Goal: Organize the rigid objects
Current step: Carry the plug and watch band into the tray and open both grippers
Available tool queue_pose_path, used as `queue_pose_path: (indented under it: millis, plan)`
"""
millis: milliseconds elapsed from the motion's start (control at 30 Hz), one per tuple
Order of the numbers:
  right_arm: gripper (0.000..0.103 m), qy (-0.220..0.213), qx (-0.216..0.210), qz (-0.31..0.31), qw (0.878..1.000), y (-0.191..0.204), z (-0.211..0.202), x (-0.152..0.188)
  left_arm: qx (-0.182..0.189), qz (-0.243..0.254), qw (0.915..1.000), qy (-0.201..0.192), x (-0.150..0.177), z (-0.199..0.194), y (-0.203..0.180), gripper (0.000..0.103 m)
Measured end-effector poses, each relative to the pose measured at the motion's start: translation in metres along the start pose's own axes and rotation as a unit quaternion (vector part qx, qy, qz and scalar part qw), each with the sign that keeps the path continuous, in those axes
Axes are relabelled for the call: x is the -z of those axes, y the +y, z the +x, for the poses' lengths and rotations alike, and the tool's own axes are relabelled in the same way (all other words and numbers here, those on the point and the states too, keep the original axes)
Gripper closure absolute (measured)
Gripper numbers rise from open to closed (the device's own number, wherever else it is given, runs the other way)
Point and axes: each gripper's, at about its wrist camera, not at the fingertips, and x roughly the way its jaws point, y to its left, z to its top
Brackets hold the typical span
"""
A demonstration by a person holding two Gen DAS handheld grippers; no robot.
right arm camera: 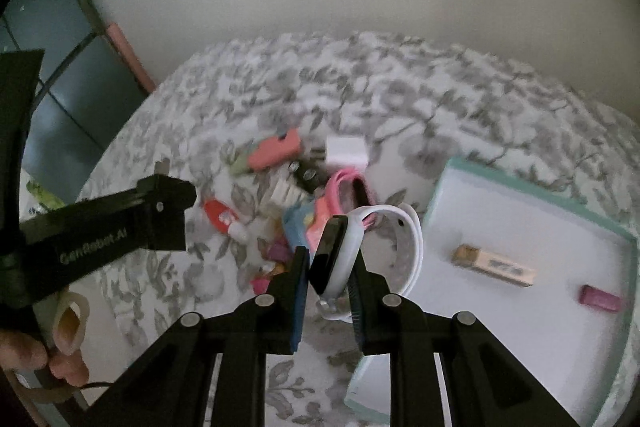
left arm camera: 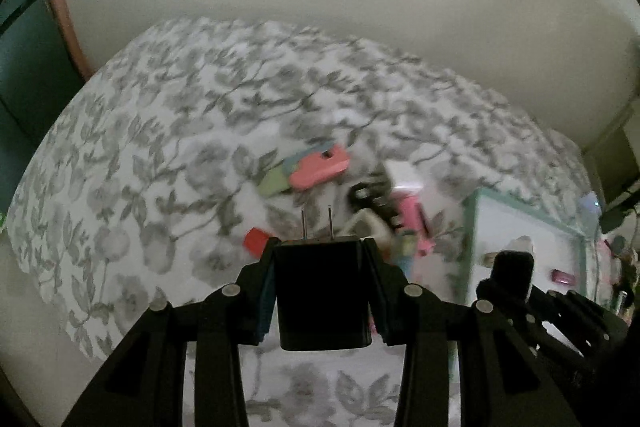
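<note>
My left gripper [left arm camera: 320, 247] is shut on a black plug adapter [left arm camera: 322, 291] with its two prongs pointing forward, held above the floral cloth. It also shows in the right wrist view [right arm camera: 160, 203], at the left. My right gripper [right arm camera: 330, 259] is shut on a white smartwatch [right arm camera: 340, 259] with a black face, its strap looping to the right. It shows in the left wrist view [left arm camera: 512, 267] over the tray. A pile of small items lies on the cloth: a coral case [right arm camera: 276, 149], a white cube charger [right arm camera: 346, 149], a pink band [right arm camera: 348, 187], a red bottle [right arm camera: 218, 213].
A white tray with a teal rim [right arm camera: 520, 183] sits at the right and holds a tan box [right arm camera: 494, 265] and a small pink item [right arm camera: 600, 299]. The floral cloth [left arm camera: 200, 107] covers the surface. A wall stands behind and a dark cabinet [right arm camera: 52, 67] at the left.
</note>
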Motion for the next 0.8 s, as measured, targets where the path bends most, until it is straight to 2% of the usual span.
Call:
queue_pose_path:
  millis: [100,167,267,467,633,800]
  plan:
    - [0.083,-0.008,0.016,0.019,1.0,-0.015,-0.01,-0.001,0.007,0.018,0.9998,-0.002,0.0,-0.002,-0.025,0.062]
    - [0.083,-0.004,0.046,0.044,0.998,-0.036,-0.012,0.002,0.014,0.034,0.9993,0.008,0.005,0.003,-0.044,0.062]
    - [0.083,0.002,0.088,0.073,0.993,-0.063,-0.014,0.007,0.049,0.057,0.9966,0.033,0.013,0.015,-0.079,0.062]
    - [0.083,0.011,0.168,0.145,0.975,-0.133,-0.029,0.025,0.052,0.117,0.9906,0.049,0.03,0.024,-0.136,0.062]
    - [0.083,0.009,0.198,0.209,0.958,-0.181,-0.047,0.038,0.067,0.139,0.9858,0.067,0.043,0.035,-0.172,0.062]
    - [0.083,0.017,0.206,0.237,0.949,-0.204,-0.054,0.048,0.066,0.164,0.9799,0.093,0.057,0.051,-0.194,0.062]
